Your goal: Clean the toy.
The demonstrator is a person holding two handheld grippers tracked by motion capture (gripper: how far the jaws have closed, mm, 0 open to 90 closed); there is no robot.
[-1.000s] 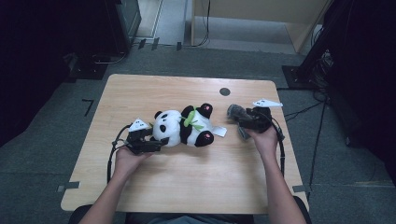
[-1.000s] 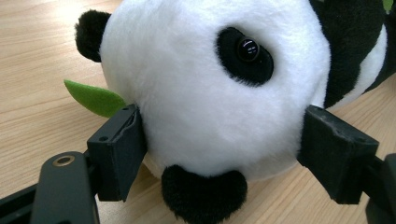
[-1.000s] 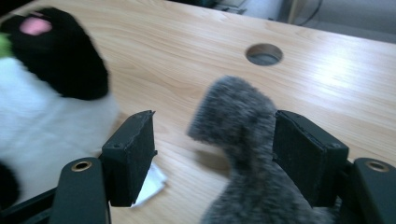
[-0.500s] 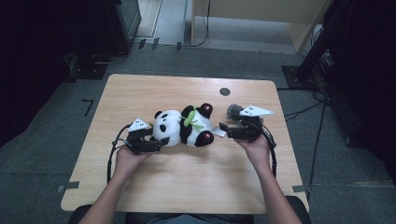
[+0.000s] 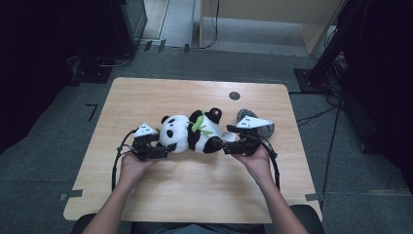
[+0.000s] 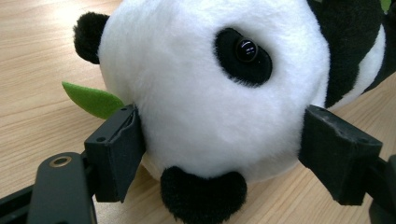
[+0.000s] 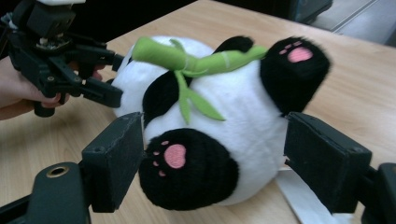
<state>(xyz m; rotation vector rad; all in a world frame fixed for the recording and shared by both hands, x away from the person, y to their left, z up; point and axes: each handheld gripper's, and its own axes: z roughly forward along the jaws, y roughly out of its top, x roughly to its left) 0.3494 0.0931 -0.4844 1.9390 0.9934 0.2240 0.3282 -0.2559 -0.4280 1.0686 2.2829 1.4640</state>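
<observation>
**Panda between both sets of jaws**

My left gripper (image 5: pixel 163 148) has its jaws spread wide around the head of the plush panda (image 5: pixel 192 134), both pads pressing its white fur. My right gripper (image 5: pixel 231 146) stands open to either side of the panda's bottom, one jaw by a black foot with a pink pad. The panda lies on its side mid-surface (image 5: pixel 195 195), a green bamboo sprig (image 7: pixel 196 63) on its chest. Just beyond my right hand sits a grey object (image 5: pixel 265 127); farther back, a dark round spot (image 5: pixel 234 95).
</observation>
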